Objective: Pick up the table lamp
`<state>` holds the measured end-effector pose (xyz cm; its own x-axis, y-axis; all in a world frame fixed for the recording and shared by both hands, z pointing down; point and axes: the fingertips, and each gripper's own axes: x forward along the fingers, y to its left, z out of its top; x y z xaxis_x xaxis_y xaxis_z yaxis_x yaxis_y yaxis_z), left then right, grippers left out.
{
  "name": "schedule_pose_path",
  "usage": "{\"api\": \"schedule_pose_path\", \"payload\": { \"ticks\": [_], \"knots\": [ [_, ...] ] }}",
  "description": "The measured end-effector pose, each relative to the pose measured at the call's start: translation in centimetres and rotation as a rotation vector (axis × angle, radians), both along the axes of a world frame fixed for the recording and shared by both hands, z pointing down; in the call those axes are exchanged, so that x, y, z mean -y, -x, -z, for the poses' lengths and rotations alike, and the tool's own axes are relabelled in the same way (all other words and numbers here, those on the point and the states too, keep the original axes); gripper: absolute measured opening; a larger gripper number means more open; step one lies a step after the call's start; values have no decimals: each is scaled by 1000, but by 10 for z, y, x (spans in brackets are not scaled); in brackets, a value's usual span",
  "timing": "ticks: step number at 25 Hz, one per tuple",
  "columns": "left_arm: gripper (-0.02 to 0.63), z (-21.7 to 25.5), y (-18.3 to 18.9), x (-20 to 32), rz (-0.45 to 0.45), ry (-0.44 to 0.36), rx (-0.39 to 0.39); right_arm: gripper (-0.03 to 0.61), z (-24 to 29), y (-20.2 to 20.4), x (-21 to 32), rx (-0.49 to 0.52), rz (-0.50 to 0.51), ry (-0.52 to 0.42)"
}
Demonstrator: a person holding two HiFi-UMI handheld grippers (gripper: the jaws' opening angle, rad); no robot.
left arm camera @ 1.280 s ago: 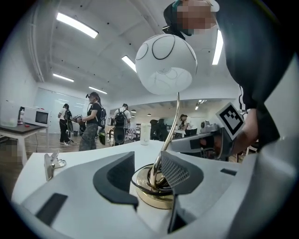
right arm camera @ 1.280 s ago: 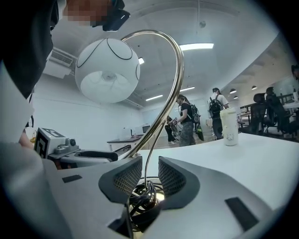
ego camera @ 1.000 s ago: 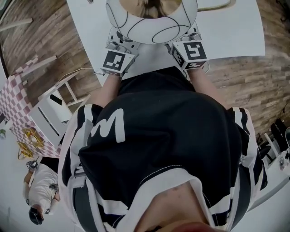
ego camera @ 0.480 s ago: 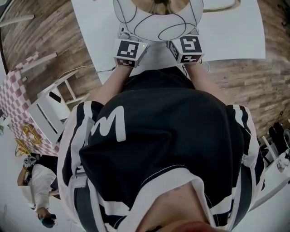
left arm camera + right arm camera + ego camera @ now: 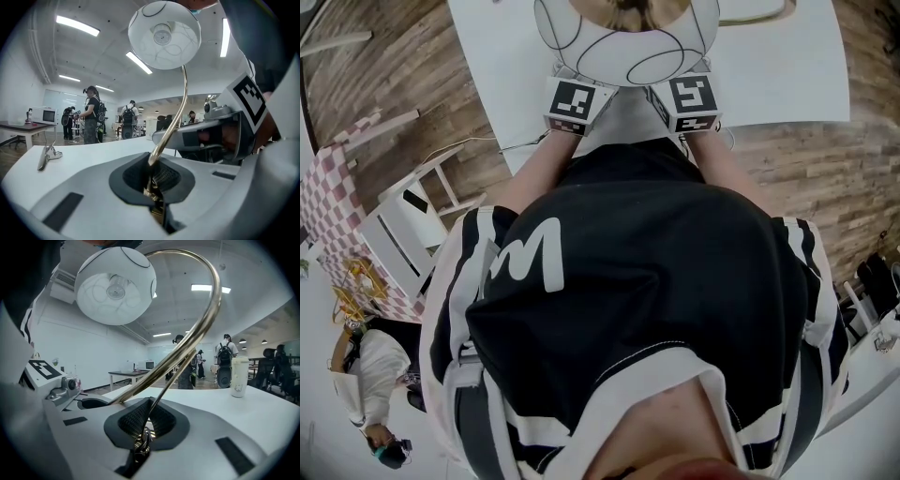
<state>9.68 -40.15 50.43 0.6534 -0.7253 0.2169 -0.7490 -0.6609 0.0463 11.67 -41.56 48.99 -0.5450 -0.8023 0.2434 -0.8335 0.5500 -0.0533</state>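
The left gripper has just clamped the stem of the lamp, beside the right gripper, also clamped there; it looks ready to lift.

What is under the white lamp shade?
Under the lamp shade, the brass stem curves down; the left tool and the right tool are each shut on it. In the head view the shade covers the stem and the tool tips.
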Motion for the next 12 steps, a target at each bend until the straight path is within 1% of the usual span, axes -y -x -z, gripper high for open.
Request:
{"api": "schedule_pose_path", "payload": {
  "ticks": [7, 10, 12],
  "knots": [
    [5, 5, -1, 1, 29, 17, -24, 15, 20, 4, 0, -22, 40, -68],
    [5, 9, 3, 5, 61, -38, -34, 15, 23, 4, -2, -12, 36, -80],
    [5, 13, 4, 8, 74, -43, -40, 15, 26, 4, -1, -16, 35, -91]
  ]
}}
